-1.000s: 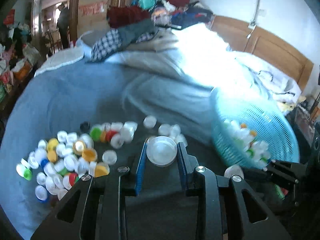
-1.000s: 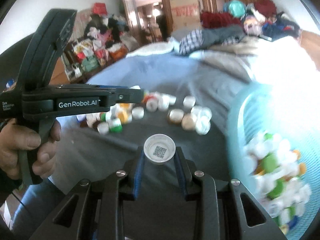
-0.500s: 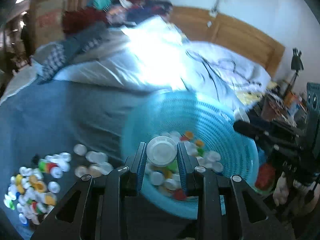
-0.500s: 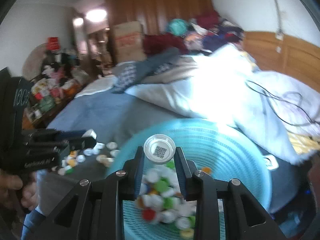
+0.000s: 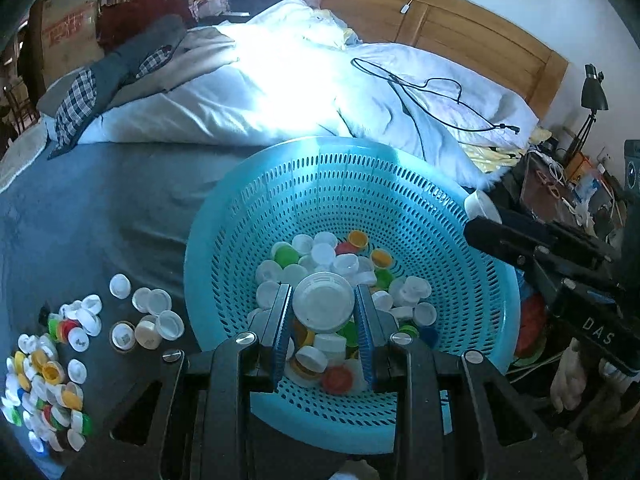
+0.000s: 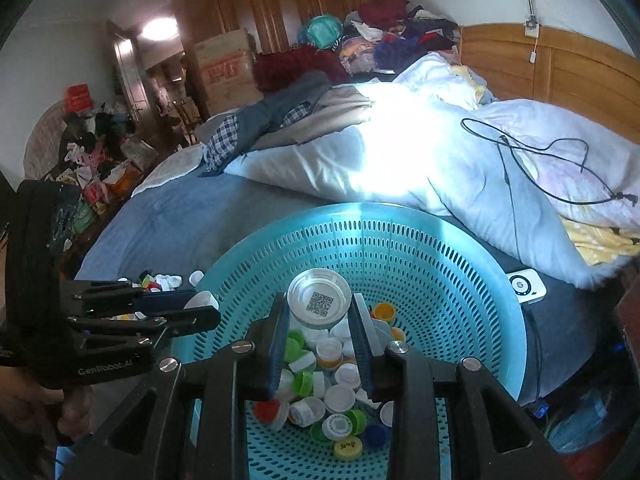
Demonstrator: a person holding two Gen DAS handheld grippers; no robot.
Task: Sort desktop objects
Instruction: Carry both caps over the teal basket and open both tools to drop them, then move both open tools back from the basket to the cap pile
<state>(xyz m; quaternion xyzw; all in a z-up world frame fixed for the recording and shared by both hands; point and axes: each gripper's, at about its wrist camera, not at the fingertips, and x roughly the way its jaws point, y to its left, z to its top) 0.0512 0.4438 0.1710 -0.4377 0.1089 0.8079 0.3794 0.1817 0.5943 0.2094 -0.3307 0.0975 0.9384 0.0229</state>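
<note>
A turquoise perforated basket [image 5: 224,208] [image 6: 460,248] on the bed holds several mixed bottle caps. My left gripper [image 5: 322,292] hangs over the basket's middle with a plain white cap [image 5: 323,308] between its pads; its jaws are opening. Over the same basket, my right gripper [image 6: 319,312] is shut on a white cap with a QR code inside [image 6: 316,286]. Each gripper shows in the other's view: the right gripper [image 5: 476,220] at the basket's right rim, the left gripper [image 6: 200,312] at its left rim. A pile of loose caps [image 5: 60,352] lies on the blue-grey sheet to the left.
A white duvet [image 5: 280,92] with a black cable [image 5: 440,92] lies behind the basket, with piled clothes [image 6: 360,48] farther back. Beside the basket's right rim rests a small white device [image 6: 526,286]. A cluttered bedside table and lamp [image 5: 592,96] stand at right.
Both grippers swung from over the loose caps to above the basket, each carrying its cap. The basket now fills the middle of both views.
</note>
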